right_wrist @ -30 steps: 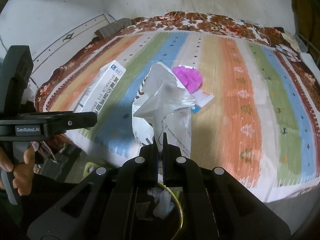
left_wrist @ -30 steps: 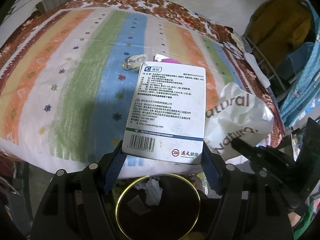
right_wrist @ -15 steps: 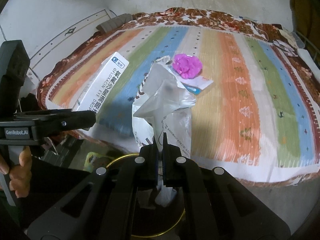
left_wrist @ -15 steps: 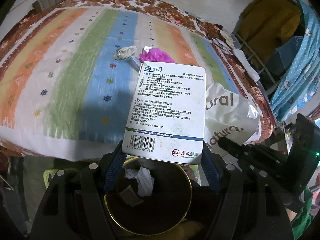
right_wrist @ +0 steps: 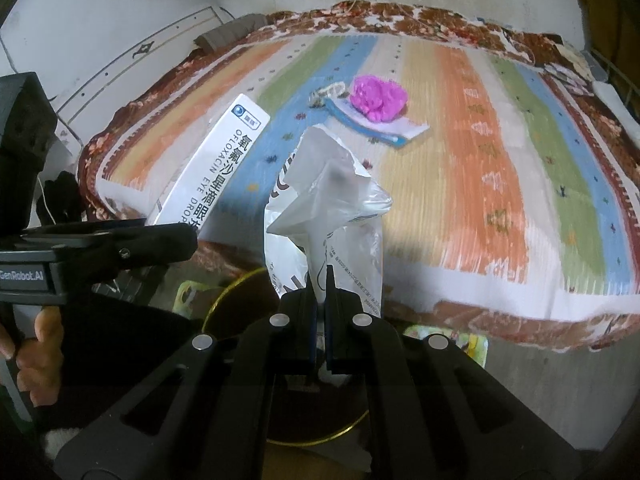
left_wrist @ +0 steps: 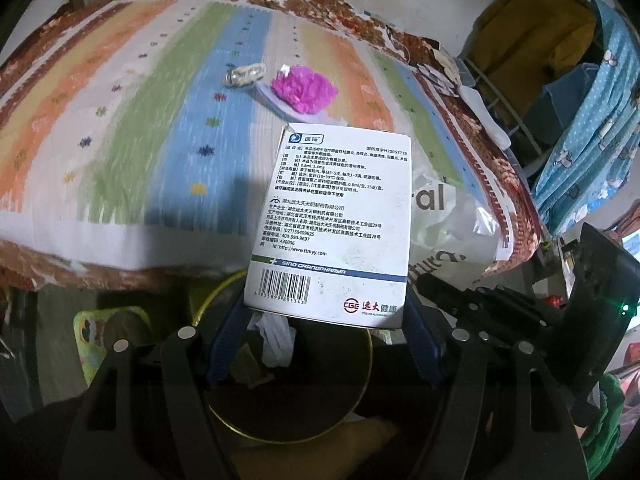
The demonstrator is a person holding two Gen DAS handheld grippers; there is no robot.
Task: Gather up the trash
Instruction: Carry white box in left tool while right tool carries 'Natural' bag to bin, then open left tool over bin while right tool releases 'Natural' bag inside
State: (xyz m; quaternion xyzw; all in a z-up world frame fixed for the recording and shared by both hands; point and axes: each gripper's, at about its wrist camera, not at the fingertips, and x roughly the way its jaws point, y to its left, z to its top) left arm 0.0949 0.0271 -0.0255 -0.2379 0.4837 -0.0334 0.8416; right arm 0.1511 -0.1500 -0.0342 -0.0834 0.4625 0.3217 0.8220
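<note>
My left gripper (left_wrist: 326,320) is shut on a white medicine box (left_wrist: 336,220) and holds it above a round bin with a gold rim (left_wrist: 362,396) that has crumpled paper inside. My right gripper (right_wrist: 319,280) is shut on a white plastic bag (right_wrist: 324,200), held above the same bin (right_wrist: 224,300). The box also shows at the left of the right wrist view (right_wrist: 216,164). On the striped bedspread (left_wrist: 120,128) lie a pink crumpled wad (left_wrist: 304,88), a clear wrapper (left_wrist: 244,74) and a flat white and blue packet (right_wrist: 380,128).
The bin stands on the floor by the bed's near edge. A rack with yellow and blue cloth (left_wrist: 560,80) stands to the right of the bed. A green patterned item (left_wrist: 108,328) lies on the floor left of the bin.
Both grippers have pulled back from the bed with the box and the bag, so the bed looks farther off and the bin lies more fully below them.
</note>
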